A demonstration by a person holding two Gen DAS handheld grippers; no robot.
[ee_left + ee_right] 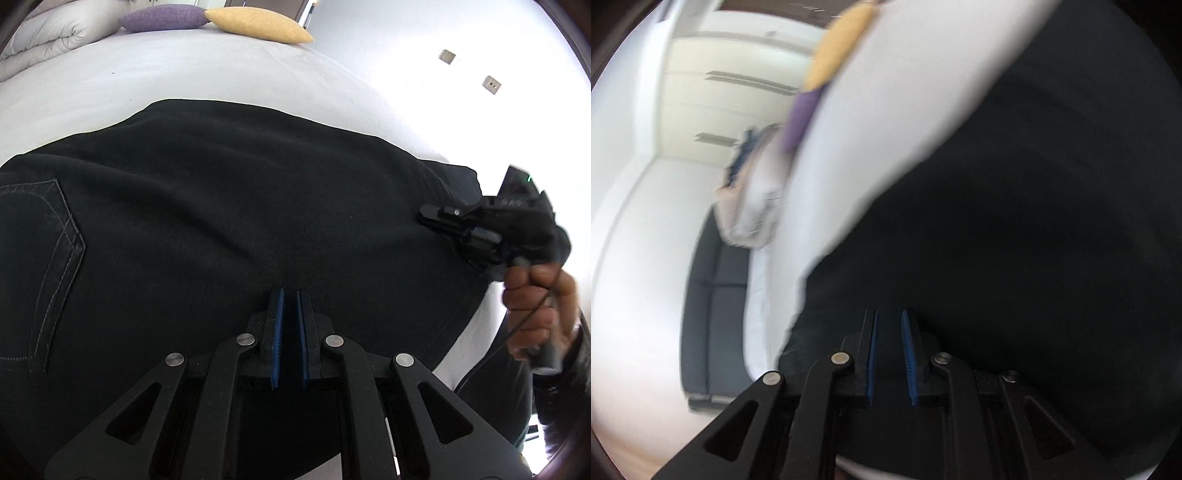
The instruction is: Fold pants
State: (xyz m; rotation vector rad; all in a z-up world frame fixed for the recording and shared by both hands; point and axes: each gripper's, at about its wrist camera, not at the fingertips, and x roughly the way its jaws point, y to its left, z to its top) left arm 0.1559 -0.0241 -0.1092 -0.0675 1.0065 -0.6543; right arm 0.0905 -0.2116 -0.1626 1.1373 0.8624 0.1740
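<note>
Black pants (221, 203) lie spread flat on a white bed (184, 74), a stitched back pocket (48, 240) at the left. My left gripper (290, 291) hovers over the near part of the cloth. Its blue pads are almost together and nothing shows between them. My right gripper (424, 216), held by a hand (535, 306), rests its joined fingertips on the right end of the pants. In the blurred right wrist view the right gripper (889, 312) sits over the pants (1034, 221) near their edge, its pads close together with no cloth seen between.
A purple pillow (162, 18), a yellow pillow (255, 24) and a folded white duvet (48, 33) lie at the far end of the bed. A white wall with sockets (447, 56) is at the right. A dark bench (716, 314) stands beside the bed.
</note>
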